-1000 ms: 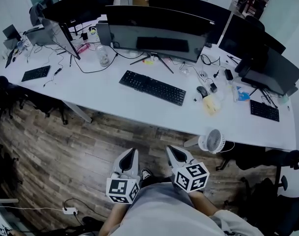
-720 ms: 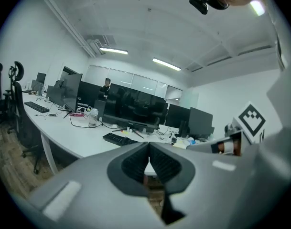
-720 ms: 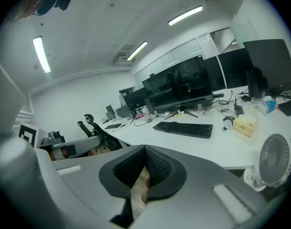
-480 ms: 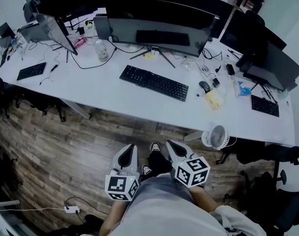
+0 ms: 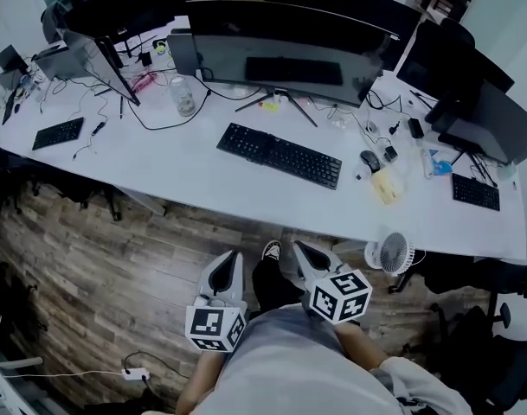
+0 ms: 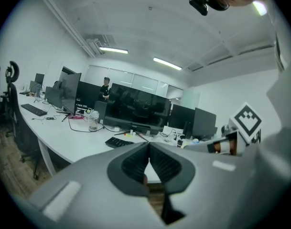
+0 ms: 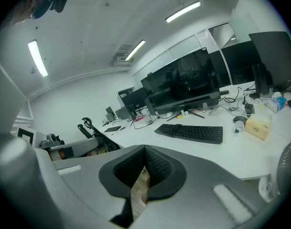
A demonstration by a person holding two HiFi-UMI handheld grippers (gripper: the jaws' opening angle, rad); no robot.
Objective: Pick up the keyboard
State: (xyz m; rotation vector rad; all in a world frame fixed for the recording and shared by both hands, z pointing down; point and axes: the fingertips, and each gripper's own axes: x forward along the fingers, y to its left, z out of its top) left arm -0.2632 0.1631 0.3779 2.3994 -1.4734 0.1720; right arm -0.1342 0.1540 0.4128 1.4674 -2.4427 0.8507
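Observation:
A long black keyboard (image 5: 279, 155) lies at a slant on the white desk (image 5: 194, 169) in front of a wide monitor (image 5: 285, 50). It shows again as the keyboard (image 7: 190, 133) in the right gripper view and partly as the keyboard (image 6: 117, 142) in the left gripper view. My left gripper (image 5: 233, 257) and right gripper (image 5: 299, 249) hang side by side over the wooden floor, well short of the desk edge. Both have their jaws together with nothing between them.
Several monitors ring the desk. A mouse (image 5: 370, 160), a yellow box (image 5: 386, 186), a jar (image 5: 183, 95) and cables sit near the keyboard; smaller keyboards lie at far left (image 5: 58, 133) and far right (image 5: 475, 192). A small white fan (image 5: 394, 253) stands at the desk's front edge. A shoe (image 5: 270, 251) shows between the grippers.
The desk has come nearer in the head view as both grippers moved forward together toward it; their jaws stayed shut.

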